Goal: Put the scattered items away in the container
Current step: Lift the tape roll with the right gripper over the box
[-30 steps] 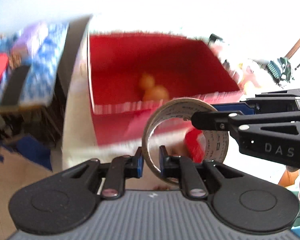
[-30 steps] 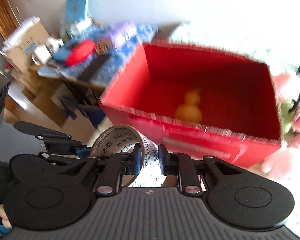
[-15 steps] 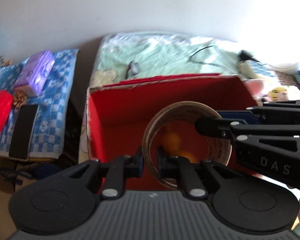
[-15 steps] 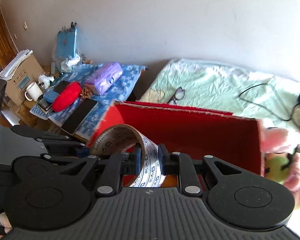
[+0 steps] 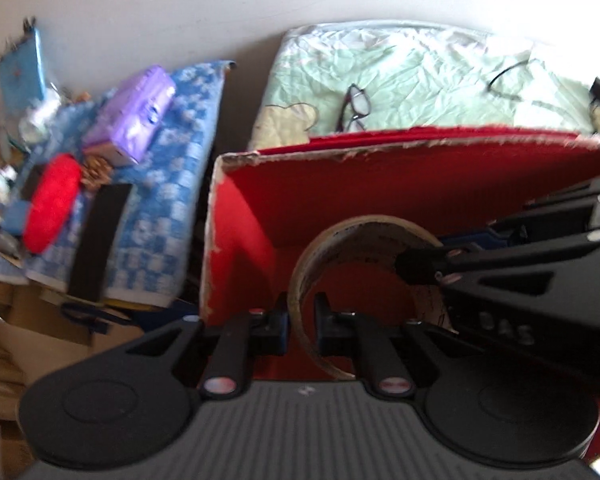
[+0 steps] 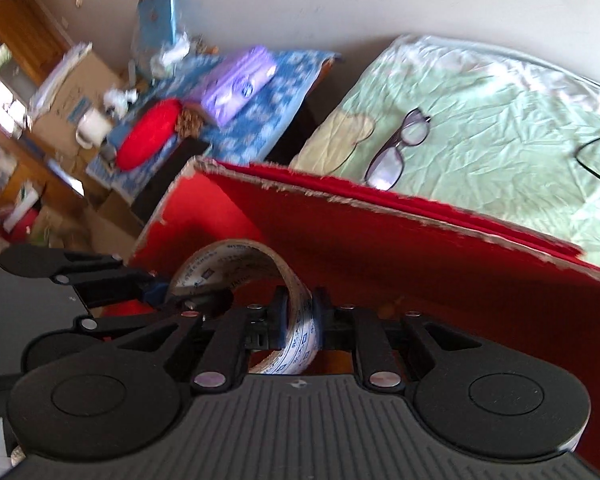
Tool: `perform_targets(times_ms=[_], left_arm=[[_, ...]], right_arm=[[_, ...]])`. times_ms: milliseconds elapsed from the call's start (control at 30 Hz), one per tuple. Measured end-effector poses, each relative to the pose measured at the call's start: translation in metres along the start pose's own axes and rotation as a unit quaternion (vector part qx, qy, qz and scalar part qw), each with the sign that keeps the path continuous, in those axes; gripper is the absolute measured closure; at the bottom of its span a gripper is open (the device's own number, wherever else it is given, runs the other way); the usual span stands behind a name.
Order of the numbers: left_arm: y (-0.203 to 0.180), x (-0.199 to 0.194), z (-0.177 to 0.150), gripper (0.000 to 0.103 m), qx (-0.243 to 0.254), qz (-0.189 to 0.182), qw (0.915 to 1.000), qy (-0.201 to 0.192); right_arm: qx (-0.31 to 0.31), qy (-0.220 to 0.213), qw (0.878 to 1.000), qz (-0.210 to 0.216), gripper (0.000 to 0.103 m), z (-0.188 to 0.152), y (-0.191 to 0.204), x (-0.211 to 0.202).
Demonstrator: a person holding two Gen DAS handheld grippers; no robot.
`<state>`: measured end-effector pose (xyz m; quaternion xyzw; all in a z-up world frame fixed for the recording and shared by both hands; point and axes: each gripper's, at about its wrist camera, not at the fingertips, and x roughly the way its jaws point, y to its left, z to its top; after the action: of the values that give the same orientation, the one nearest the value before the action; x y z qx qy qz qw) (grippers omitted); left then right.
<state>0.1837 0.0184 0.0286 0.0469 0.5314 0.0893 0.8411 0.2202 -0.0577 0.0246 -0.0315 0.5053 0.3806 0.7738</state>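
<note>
We see the tape roll (image 5: 354, 276) low in the centre of the left wrist view, held over the open red box (image 5: 380, 200). The left gripper (image 5: 300, 328) has its jaws clamped on the roll's near wall, one finger outside the ring and one inside it. From the right of that frame the right gripper (image 5: 412, 268) reaches in and grips the roll's far side.

In the right wrist view the same tape roll (image 6: 256, 268) sits at lower centre, its printed band passing between the jaws of the right gripper (image 6: 300, 320), which are closing and pinch the band. The left gripper (image 6: 160, 296) enters from the left edge and meets the roll there. The red box (image 6: 380, 232) fills the middle of the frame, its torn cardboard rim running across from left to right.

Beyond the box, in the upper right, a pale green bed sheet (image 6: 500, 120) carries a pair of glasses (image 6: 400, 148). In the upper left, a bench under a blue checked cloth (image 5: 160, 200) bears a purple pack (image 5: 136, 120) and a red pouch (image 5: 52, 200).
</note>
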Motion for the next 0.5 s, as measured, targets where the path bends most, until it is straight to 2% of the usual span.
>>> perform_targets(times_ms=[133, 300, 500], left_arm=[[-0.008, 0.005, 0.0, 0.09, 0.013, 0.043, 0.9989, -0.009], [-0.015, 0.009, -0.001, 0.088, 0.028, 0.071, 0.9969, -0.015], [-0.011, 0.002, -0.005, 0.088, 0.025, 0.055, 0.998, -0.019]], right_arm=[[-0.01, 0.011, 1.0, 0.005, 0.095, 0.004, -0.003, 0.015], [0.011, 0.027, 0.999, 0.031, 0.095, 0.006, -0.02, 0.031], [0.014, 0.037, 0.999, 0.02, 0.094, 0.002, -0.024, 0.045]])
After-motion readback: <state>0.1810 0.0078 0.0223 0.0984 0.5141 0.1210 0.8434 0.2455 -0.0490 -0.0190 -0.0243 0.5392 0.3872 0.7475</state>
